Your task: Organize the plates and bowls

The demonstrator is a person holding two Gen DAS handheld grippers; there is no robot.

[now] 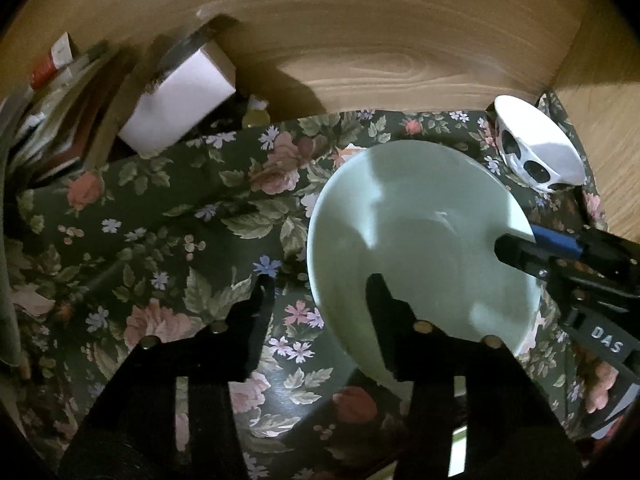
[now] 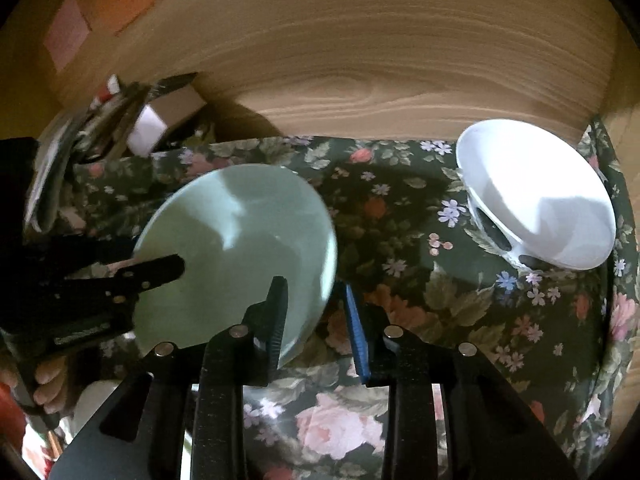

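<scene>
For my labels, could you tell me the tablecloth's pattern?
Dark green floral tablecloth, best in the right wrist view.

A plate (image 2: 240,240) lies on the tablecloth (image 2: 400,208), a bowl (image 2: 536,200) to its right.

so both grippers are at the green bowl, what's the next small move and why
Probably close both grippers on the green bowl. The left gripper and right gripper each straddle its rim, one finger inside and one outside, and both look open. Once pinched, it could be lifted toward the white bowl, which sits tilted at the far right of the floral cloth.
</scene>
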